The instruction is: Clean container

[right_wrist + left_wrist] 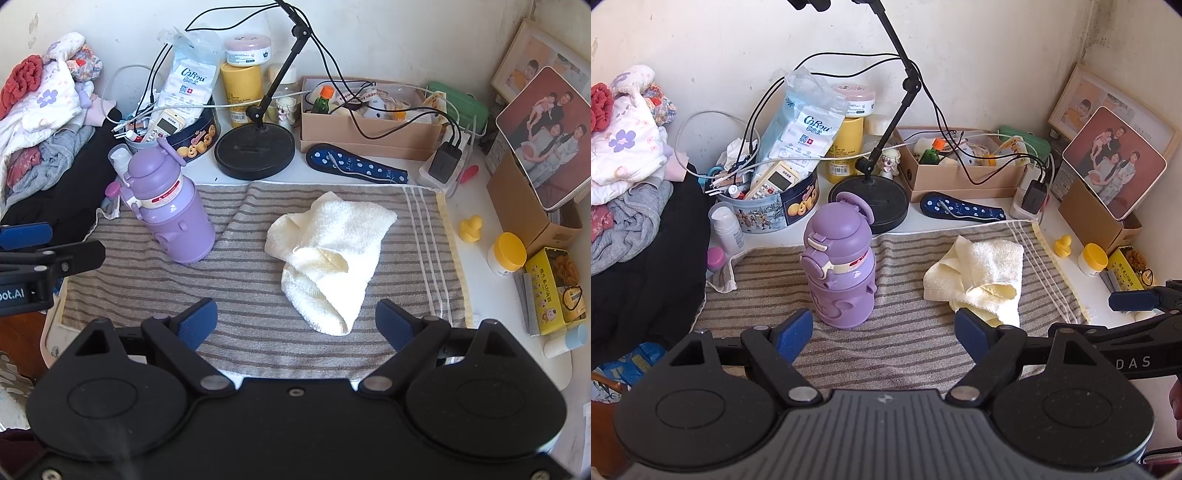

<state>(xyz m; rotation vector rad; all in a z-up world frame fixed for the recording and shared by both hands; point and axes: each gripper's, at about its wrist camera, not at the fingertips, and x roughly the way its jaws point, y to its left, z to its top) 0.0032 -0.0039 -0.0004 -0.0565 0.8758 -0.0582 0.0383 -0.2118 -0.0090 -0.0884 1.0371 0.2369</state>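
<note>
Left gripper (884,328): jaws spread wide and empty, low over the striped mat (905,350), likely lined up to steady the bottle.
Right gripper (295,321): jaws released, holding nothing; the towel sits at 12 o'clock, probably its pick.
Cream towel (325,254): crumpled on the mat, untouched.
Purple bottle (840,264): upright on the mat at the left gripper's 11 o'clock, lid closed.
Cookie tin (786,206): behind the bottle; contents jumbled, hard to read.
</note>
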